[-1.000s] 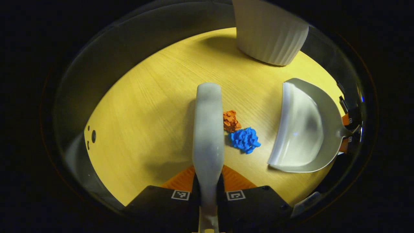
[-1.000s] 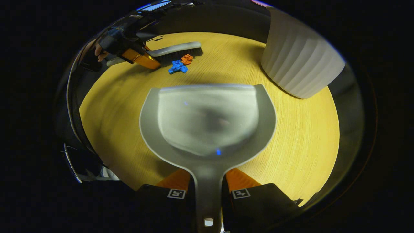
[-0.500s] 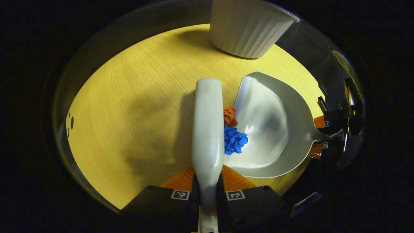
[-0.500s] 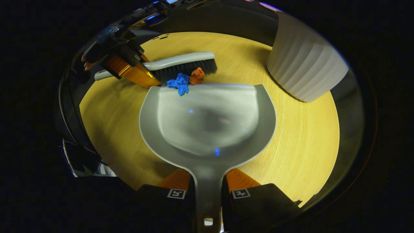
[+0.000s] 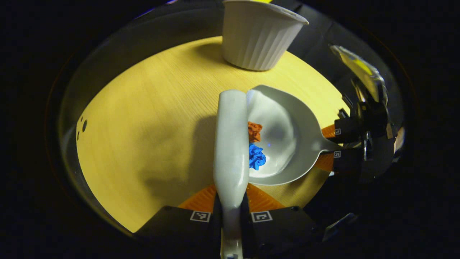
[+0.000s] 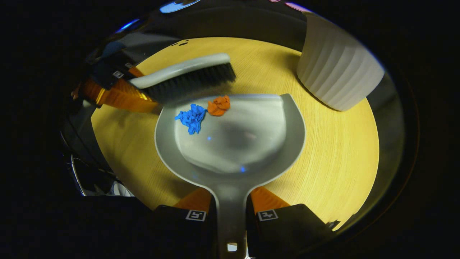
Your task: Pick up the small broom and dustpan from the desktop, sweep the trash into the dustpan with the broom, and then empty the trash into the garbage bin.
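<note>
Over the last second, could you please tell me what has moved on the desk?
The broom swept the blue scrap and orange scrap off the desktop into the dustpan, which closed in toward it. Both grippers kept their holds; the garbage bin stayed put.

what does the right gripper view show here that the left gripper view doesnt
Right gripper view alone: the broom's dark bristles from the side, at the dustpan's front lip, and the left gripper holding it.

Left gripper view alone: the broom's pale back from above, and the right gripper on the dustpan's handle.

Both: the blue scrap and orange scrap inside the dustpan, the white ribbed bin, the wooden desk.
</note>
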A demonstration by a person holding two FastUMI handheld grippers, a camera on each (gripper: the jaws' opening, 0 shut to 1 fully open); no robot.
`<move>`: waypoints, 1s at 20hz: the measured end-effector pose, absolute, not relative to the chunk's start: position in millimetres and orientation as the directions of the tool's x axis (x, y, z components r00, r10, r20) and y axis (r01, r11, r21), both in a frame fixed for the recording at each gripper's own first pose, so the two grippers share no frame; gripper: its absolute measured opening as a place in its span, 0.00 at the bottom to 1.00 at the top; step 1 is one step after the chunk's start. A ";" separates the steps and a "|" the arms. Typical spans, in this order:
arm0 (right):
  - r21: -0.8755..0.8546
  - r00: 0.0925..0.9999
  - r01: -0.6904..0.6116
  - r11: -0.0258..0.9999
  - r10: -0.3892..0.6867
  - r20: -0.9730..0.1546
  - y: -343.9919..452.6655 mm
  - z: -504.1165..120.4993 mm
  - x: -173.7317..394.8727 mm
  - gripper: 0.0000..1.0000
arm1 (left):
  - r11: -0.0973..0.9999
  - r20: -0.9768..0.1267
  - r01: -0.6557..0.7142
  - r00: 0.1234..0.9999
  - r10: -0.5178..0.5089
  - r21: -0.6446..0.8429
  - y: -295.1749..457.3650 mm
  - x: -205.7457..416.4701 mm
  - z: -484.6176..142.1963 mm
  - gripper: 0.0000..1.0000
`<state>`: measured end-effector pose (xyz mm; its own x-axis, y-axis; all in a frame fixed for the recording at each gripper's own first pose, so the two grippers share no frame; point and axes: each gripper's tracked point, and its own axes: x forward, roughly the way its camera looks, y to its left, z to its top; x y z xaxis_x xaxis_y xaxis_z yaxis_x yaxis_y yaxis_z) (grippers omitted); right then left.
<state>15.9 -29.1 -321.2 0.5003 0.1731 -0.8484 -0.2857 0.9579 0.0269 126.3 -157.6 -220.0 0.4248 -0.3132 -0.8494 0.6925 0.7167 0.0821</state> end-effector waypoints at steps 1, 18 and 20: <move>0.027 0.509 -0.276 0.961 0.170 -0.844 -28.0 -319.5 15.0 0.41 | 0.744 -0.829 0.664 0.459 -0.320 0.080 -152.3 120.5 -215.4 0.25; -0.021 0.582 -0.276 0.961 0.150 -0.800 -48.7 -250.0 -3.5 0.41 | 0.963 -0.741 0.260 0.631 -0.228 -0.075 -42.2 88.2 -256.1 0.27; 0.010 0.584 -0.267 0.964 0.170 -0.793 -47.0 -224.4 -5.7 0.37 | 0.964 -0.736 0.259 0.640 -0.221 -0.064 -42.0 87.6 -256.1 0.27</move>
